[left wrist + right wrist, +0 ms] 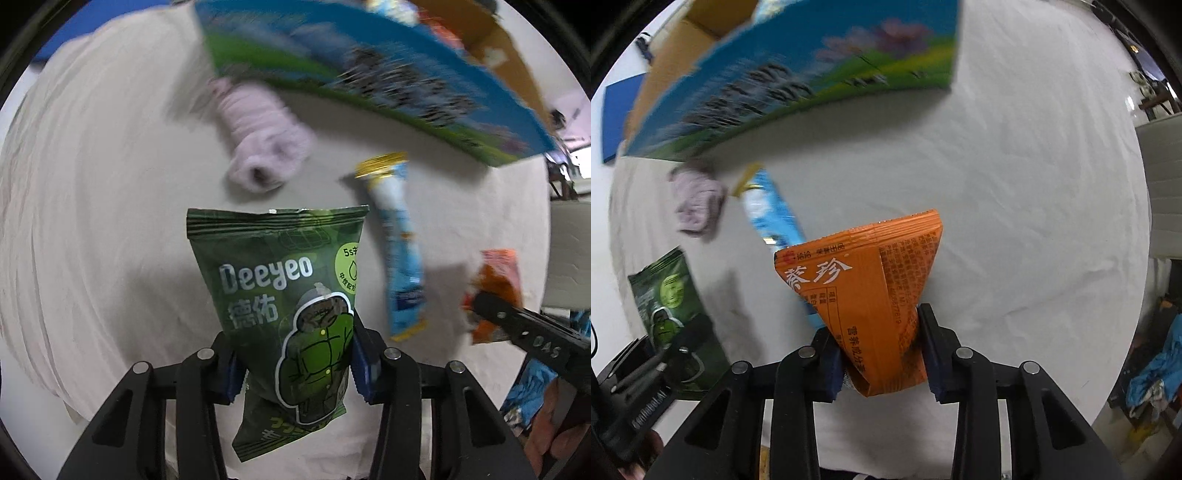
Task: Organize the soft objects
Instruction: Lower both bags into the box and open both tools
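My left gripper (295, 365) is shut on a green Deeyeo packet (284, 291) and holds it above the white cloth. My right gripper (881, 354) is shut on an orange packet (871, 295), also lifted; it shows at the right of the left wrist view (495, 291). A pink rolled cloth (262, 136) and a blue stick sachet (399, 251) lie on the cloth ahead. They also show in the right wrist view, the pink cloth (696, 203) and sachet (772, 210), with the green packet (670, 295) at left.
A blue-and-green printed box (369, 77) stands at the far side of the white-covered table (1015, 221); it shows in the right wrist view (798, 81) too. A brown cardboard box (495, 55) stands behind it. Clutter lies beyond the table's right edge.
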### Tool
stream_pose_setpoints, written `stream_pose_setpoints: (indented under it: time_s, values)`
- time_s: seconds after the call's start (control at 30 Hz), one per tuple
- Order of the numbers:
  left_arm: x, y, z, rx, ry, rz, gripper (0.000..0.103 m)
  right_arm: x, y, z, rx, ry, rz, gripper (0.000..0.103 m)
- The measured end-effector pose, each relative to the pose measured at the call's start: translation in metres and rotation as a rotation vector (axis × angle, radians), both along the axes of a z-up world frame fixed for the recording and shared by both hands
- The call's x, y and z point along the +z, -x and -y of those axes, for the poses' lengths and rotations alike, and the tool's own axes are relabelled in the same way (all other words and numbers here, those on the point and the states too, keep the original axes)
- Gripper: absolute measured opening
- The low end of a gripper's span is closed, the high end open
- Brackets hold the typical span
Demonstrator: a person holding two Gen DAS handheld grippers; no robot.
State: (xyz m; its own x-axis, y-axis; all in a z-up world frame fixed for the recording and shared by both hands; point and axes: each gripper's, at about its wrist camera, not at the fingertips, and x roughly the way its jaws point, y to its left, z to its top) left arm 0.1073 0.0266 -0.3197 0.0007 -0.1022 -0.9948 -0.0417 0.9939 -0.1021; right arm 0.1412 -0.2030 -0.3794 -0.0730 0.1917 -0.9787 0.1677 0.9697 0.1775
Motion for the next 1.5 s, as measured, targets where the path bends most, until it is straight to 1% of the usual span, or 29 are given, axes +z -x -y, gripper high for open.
stream_pose_setpoints:
  time_s: [0.17,0.2,0.27,0.3,0.33,0.4,0.43,0.53,0.6,0.63,0.67,0.8,0.9,1.0,1.1,1.17,1.2,1.3,1.5]
  values:
    - [0.040,0.002,0.015,-0.053,0.027,0.078,0.043,0.039,-0.005,-0.013,0.012,-0.027,0.060,0.036]
    - [0.049,0.001,0.018,-0.063,0.034,0.094,0.042,0.044,-0.003,-0.008,0.014,-0.029,0.074,0.036]
    - [0.078,-0.004,0.024,-0.076,0.047,0.127,0.042,0.059,-0.001,-0.005,0.015,-0.036,0.103,0.036]
    - [0.087,-0.006,0.025,-0.082,0.054,0.144,0.042,0.070,-0.004,-0.005,0.014,-0.044,0.120,0.036]
    - [0.097,-0.013,0.027,-0.089,0.060,0.158,0.042,0.083,-0.002,0.005,0.013,-0.049,0.131,0.036]
    - [0.116,-0.024,0.031,-0.105,0.069,0.193,0.042,0.104,-0.012,0.011,0.008,-0.062,0.168,0.036]
    - [0.125,-0.036,0.041,-0.110,0.073,0.203,0.042,0.115,-0.018,0.011,0.006,-0.068,0.180,0.036]
    - [0.159,-0.063,0.047,-0.124,0.084,0.257,0.042,0.140,-0.033,0.013,-0.004,-0.085,0.224,0.036]
    - [0.171,-0.084,0.048,-0.130,0.085,0.290,0.042,0.156,-0.050,0.019,-0.007,-0.084,0.254,0.036]
    - [0.171,-0.095,0.053,-0.133,0.080,0.306,0.042,0.163,-0.059,0.019,-0.007,-0.079,0.269,0.036]
    - [0.179,-0.108,0.052,-0.140,0.075,0.323,0.042,0.168,-0.067,0.020,-0.010,-0.074,0.281,0.036]
    - [0.186,-0.154,0.057,-0.154,0.056,0.358,0.042,0.179,-0.101,0.023,-0.012,-0.030,0.319,0.036]
    - [0.180,-0.185,0.057,-0.166,0.033,0.347,0.042,0.177,-0.129,0.023,-0.019,0.009,0.325,0.036]
    - [0.169,-0.213,0.052,-0.163,0.021,0.326,0.042,0.163,-0.155,0.022,-0.032,0.043,0.309,0.036]
    - [0.152,-0.239,0.047,-0.153,0.015,0.285,0.042,0.135,-0.179,0.021,-0.043,0.074,0.267,0.036]
    - [0.132,-0.258,0.045,-0.150,0.011,0.241,0.042,0.115,-0.192,0.020,-0.045,0.090,0.235,0.036]
    - [0.128,-0.264,0.044,-0.148,0.009,0.229,0.043,0.103,-0.200,0.019,-0.047,0.102,0.215,0.036]
    - [0.101,-0.290,0.045,-0.153,-0.014,0.178,0.043,0.071,-0.212,0.017,-0.050,0.127,0.163,0.036]
    - [0.063,-0.323,0.046,-0.149,-0.021,0.098,0.043,0.027,-0.220,0.014,-0.032,0.156,0.086,0.036]
